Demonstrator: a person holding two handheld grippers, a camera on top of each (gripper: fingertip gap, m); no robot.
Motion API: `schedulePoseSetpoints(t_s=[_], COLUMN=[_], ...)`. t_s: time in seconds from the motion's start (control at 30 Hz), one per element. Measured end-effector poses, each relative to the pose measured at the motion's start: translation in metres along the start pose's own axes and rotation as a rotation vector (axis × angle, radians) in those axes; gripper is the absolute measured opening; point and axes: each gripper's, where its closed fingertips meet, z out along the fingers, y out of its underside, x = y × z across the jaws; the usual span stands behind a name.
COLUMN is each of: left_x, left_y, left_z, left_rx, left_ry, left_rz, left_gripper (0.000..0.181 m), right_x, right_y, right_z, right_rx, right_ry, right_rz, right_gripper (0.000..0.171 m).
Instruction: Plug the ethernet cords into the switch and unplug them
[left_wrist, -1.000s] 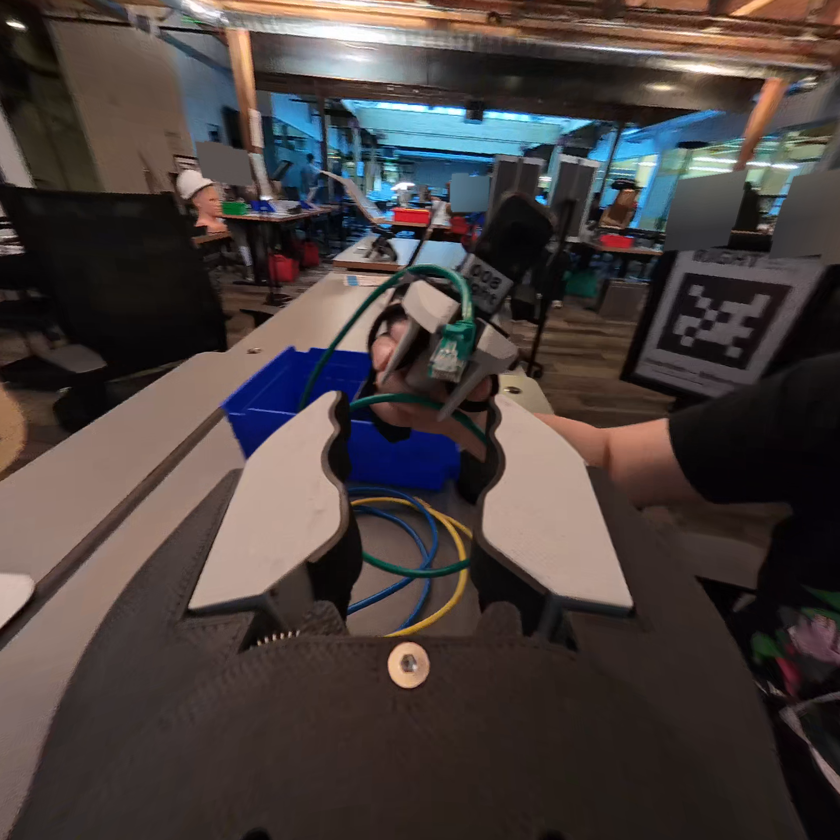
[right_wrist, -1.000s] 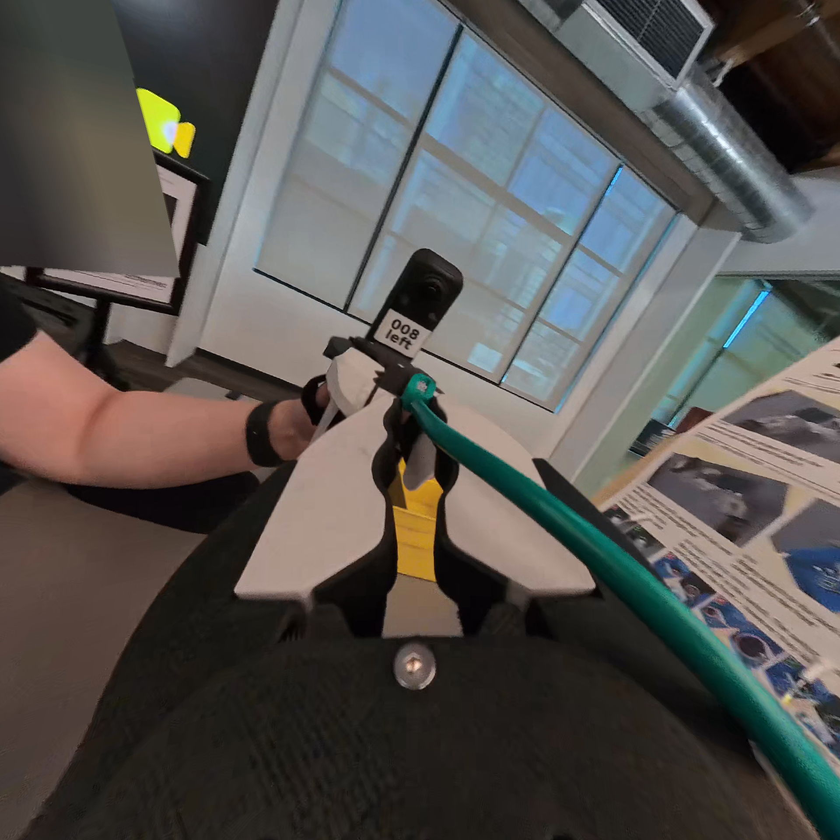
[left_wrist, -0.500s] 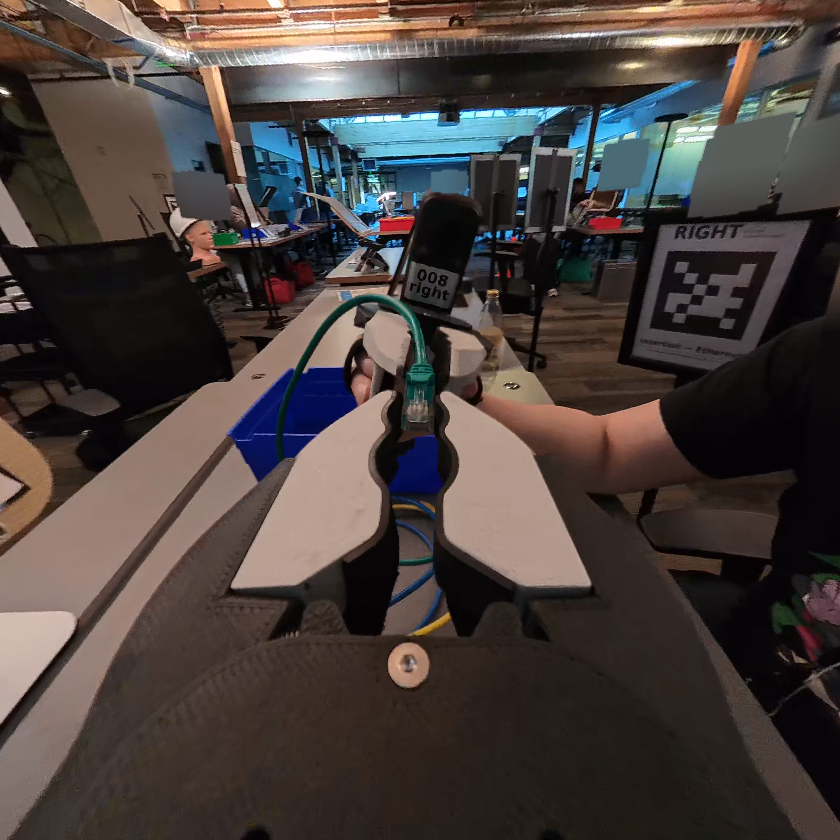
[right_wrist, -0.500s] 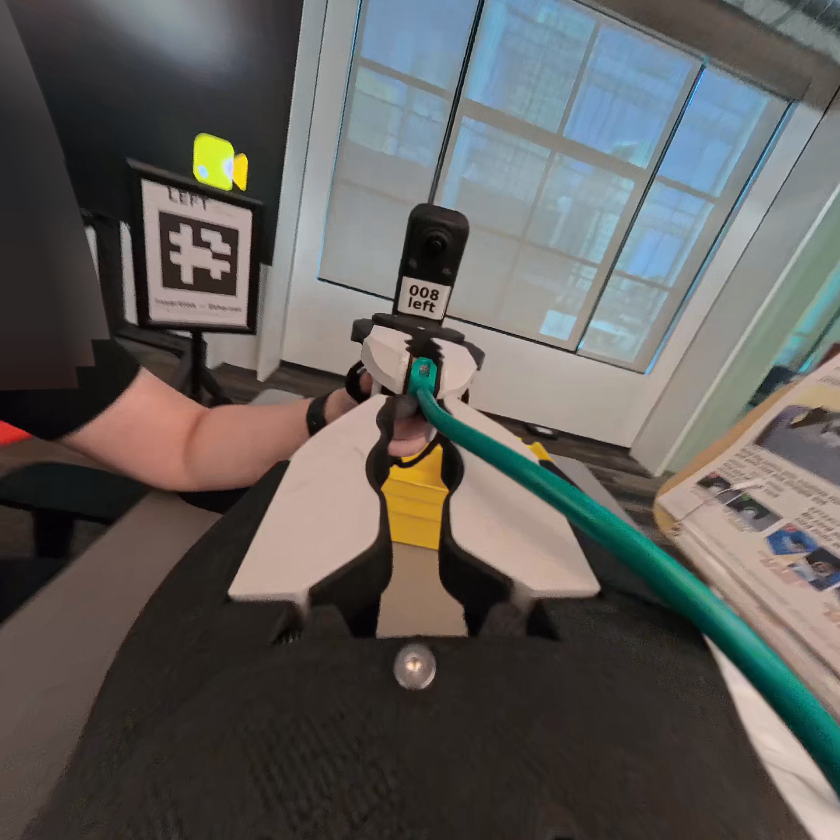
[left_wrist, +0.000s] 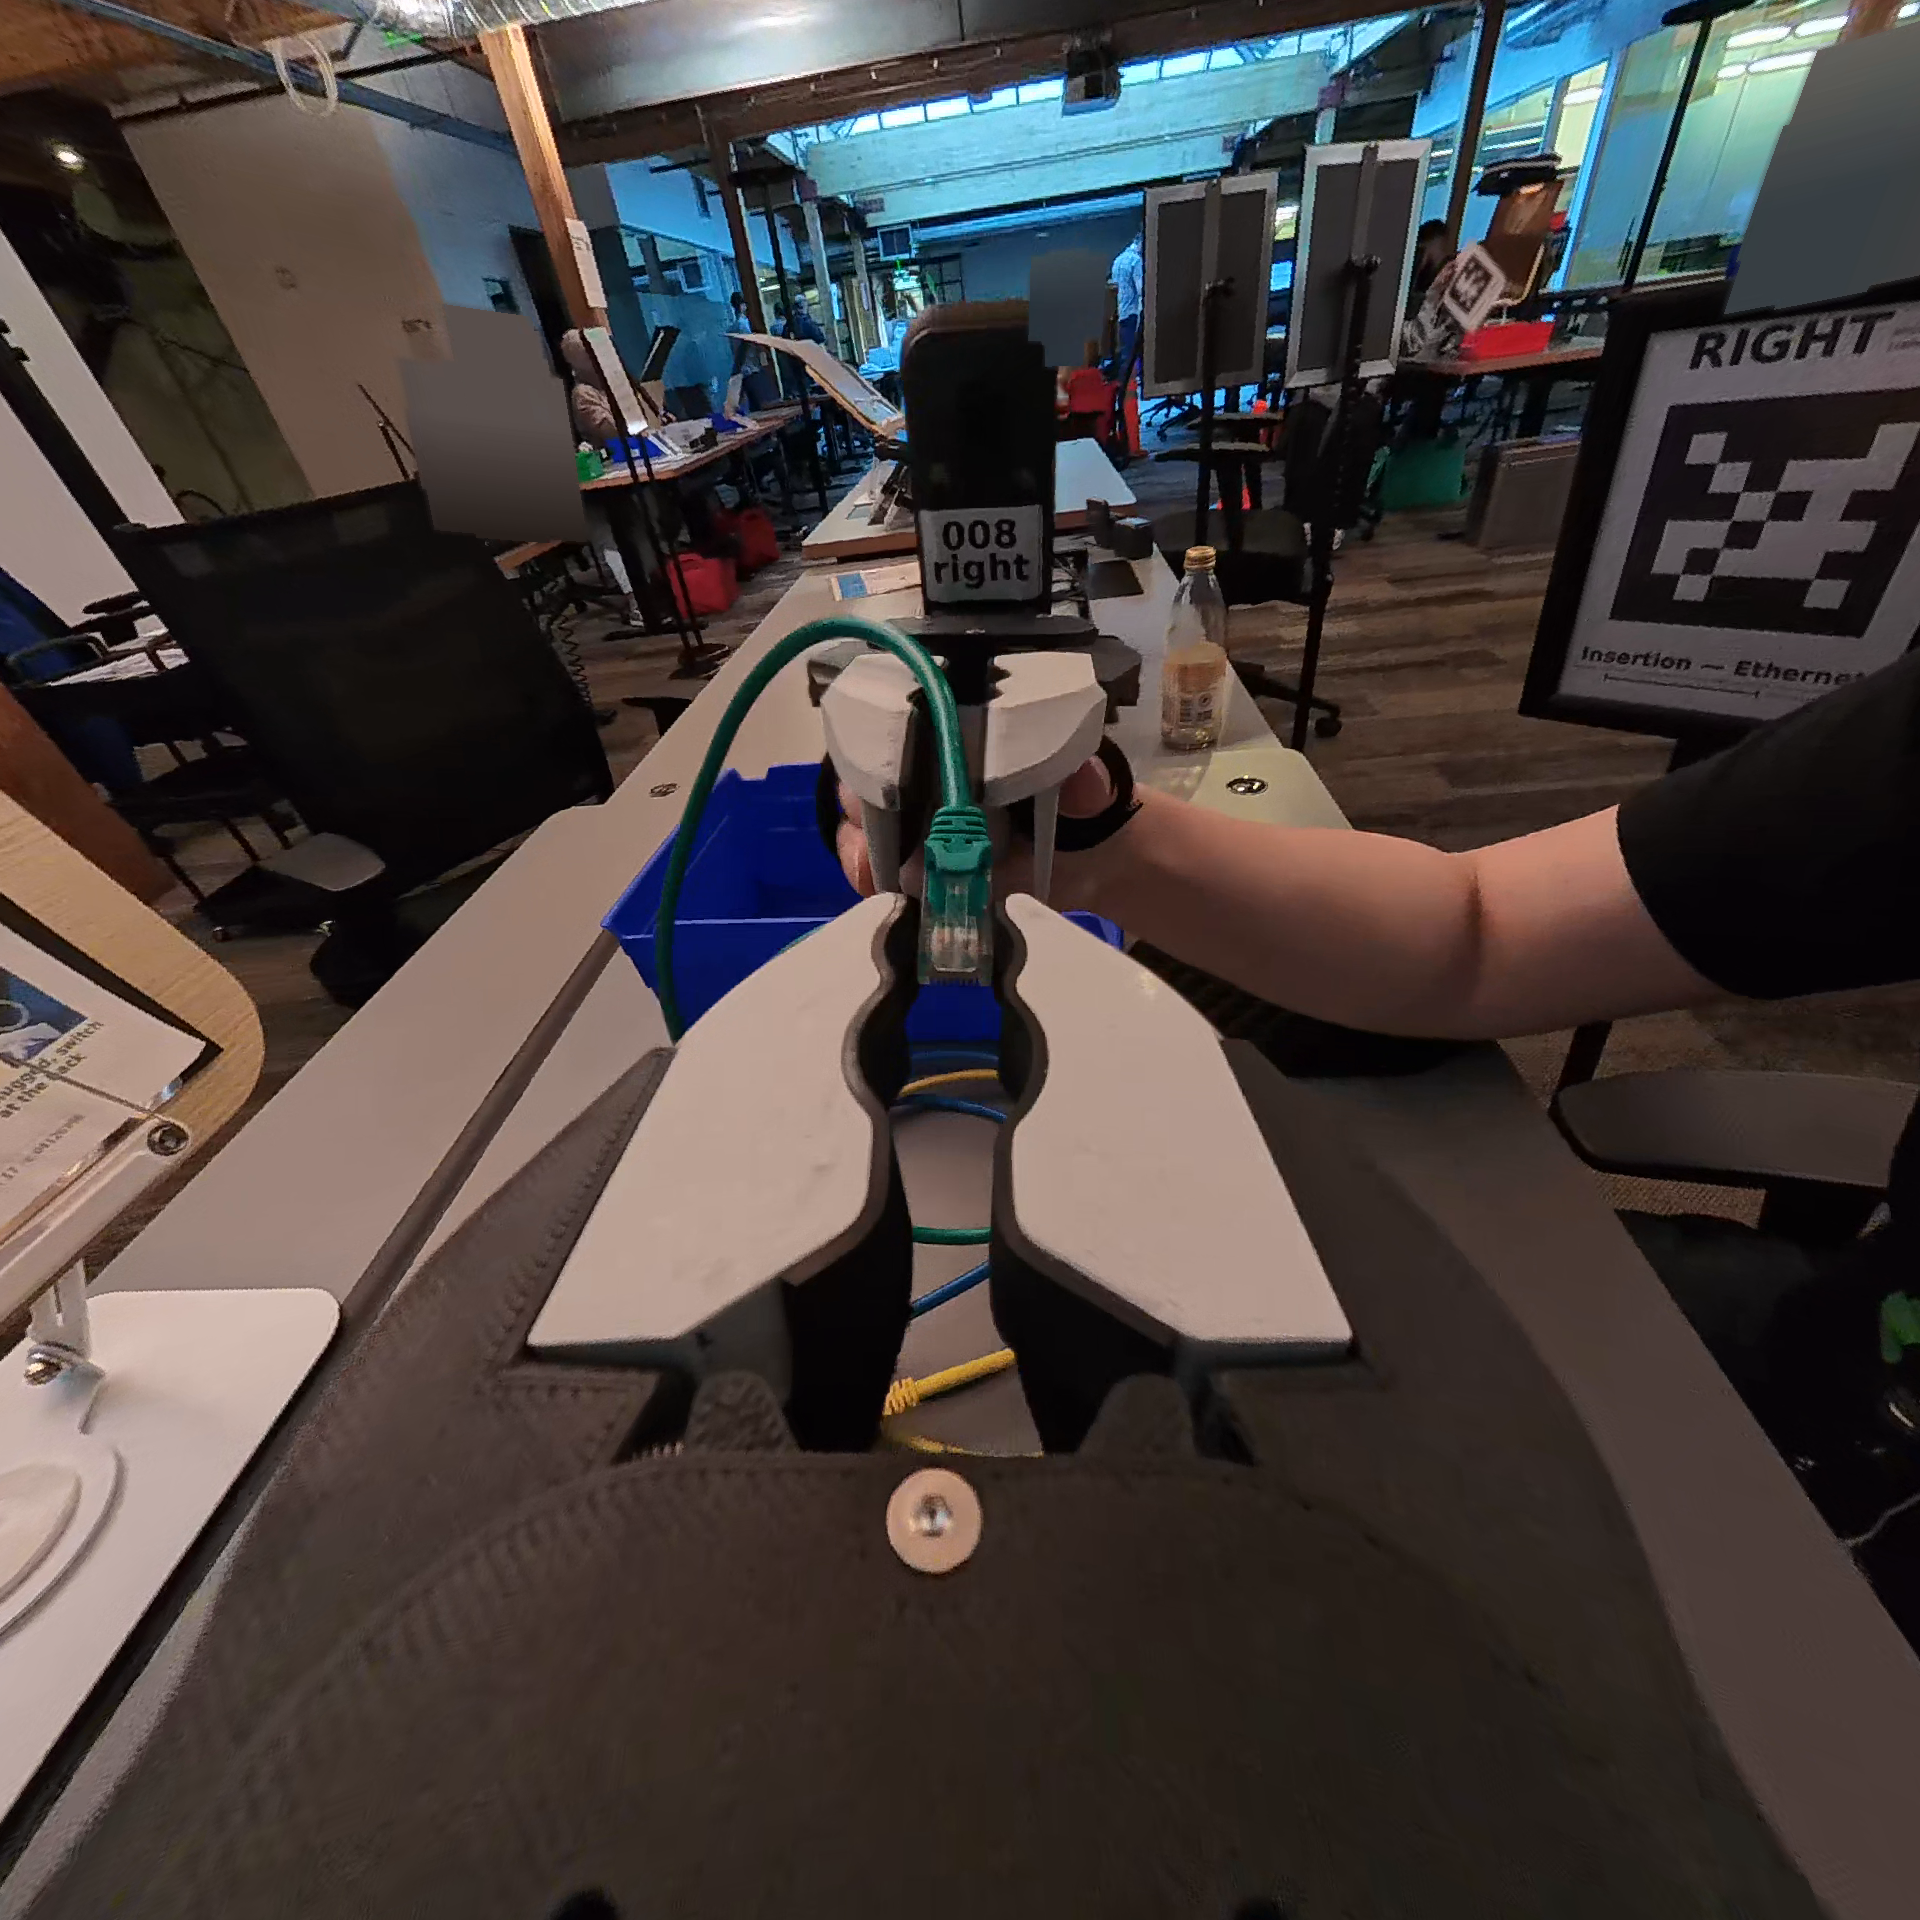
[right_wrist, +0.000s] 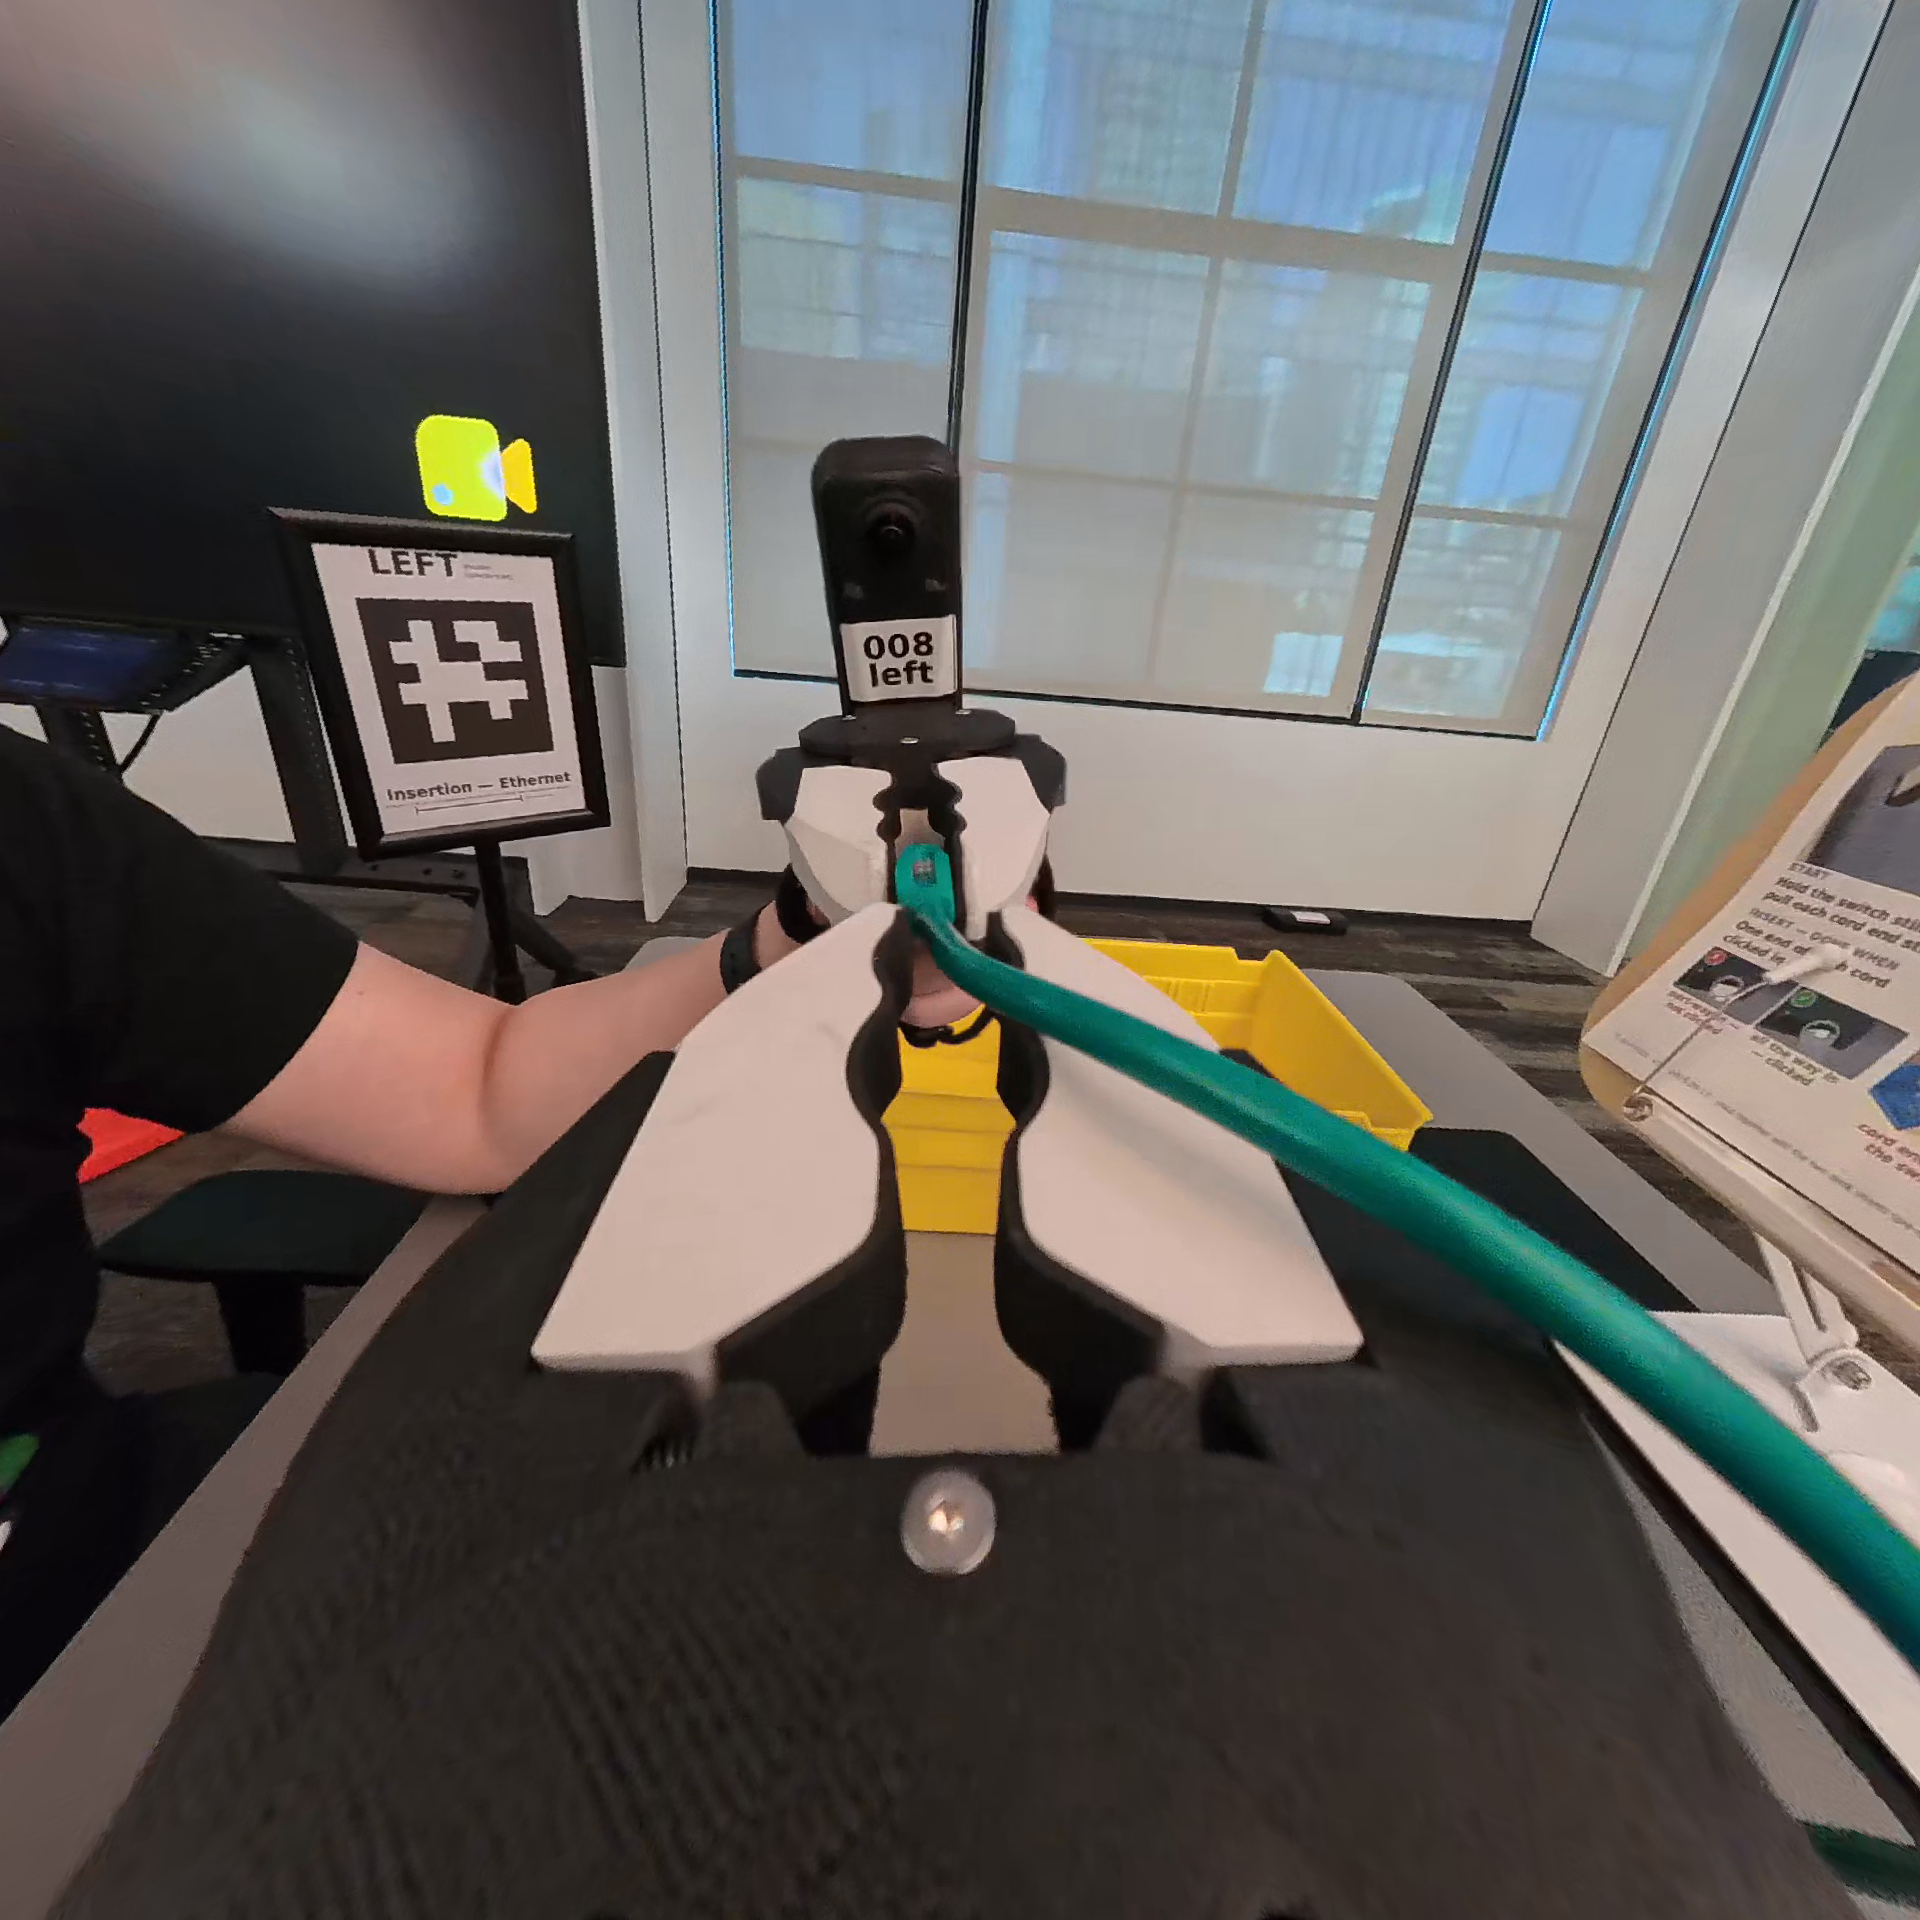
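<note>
In the left wrist view, the left gripper (left_wrist: 951, 920) is clenched at 12 o'clock on the clear plug of the green ethernet cord (left_wrist: 717, 790), which is held up in the air above the flat grey table (left_wrist: 416, 1122). Between its fingers, coiled yellow and blue cords (left_wrist: 940, 1091) are seen lying on the table. Just beyond, at 11 o'clock, an open blue plastic bin (left_wrist: 727, 894) stands; the green cord drops in front of it. Facing it, the right gripper (right_wrist: 940, 920) is raised around the cord behind the plug; whether it is clamped cannot be told. A glass bottle (left_wrist: 1195, 665) stands farther along at 1 o'clock. A framed black-and-white marker sign (left_wrist: 1756, 509) is at 2 o'clock, a black mesh chair (left_wrist: 364, 675) at 10 o'clock, with a wood-plank floor (left_wrist: 1403, 665) and desks beyond.

In the right wrist view, a yellow plastic bin (right_wrist: 1299, 1039) sits on the table at 1 o'clock, before tall gridded windows (right_wrist: 1247, 364).
</note>
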Motion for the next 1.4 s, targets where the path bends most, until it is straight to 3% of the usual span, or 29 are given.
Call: schedulePoseSetpoints(t_s=[0.77, 1.4], left_x=[0.009, -0.003], left_y=[0.013, 0.009], left_z=[0.002, 0.000], left_rx=[-0.100, -0.095], left_ry=[0.046, -0.073], left_rz=[0.014, 0.057], left_gripper=[0.012, 0.015], right_x=[-0.014, -0.011], right_y=[0.009, 0.004], right_z=[-0.004, -0.002], right_rx=[-0.093, -0.122], right_ry=[-0.099, 0.015], right_rz=[-0.017, -0.192], right_gripper=[0.007, 0.007])
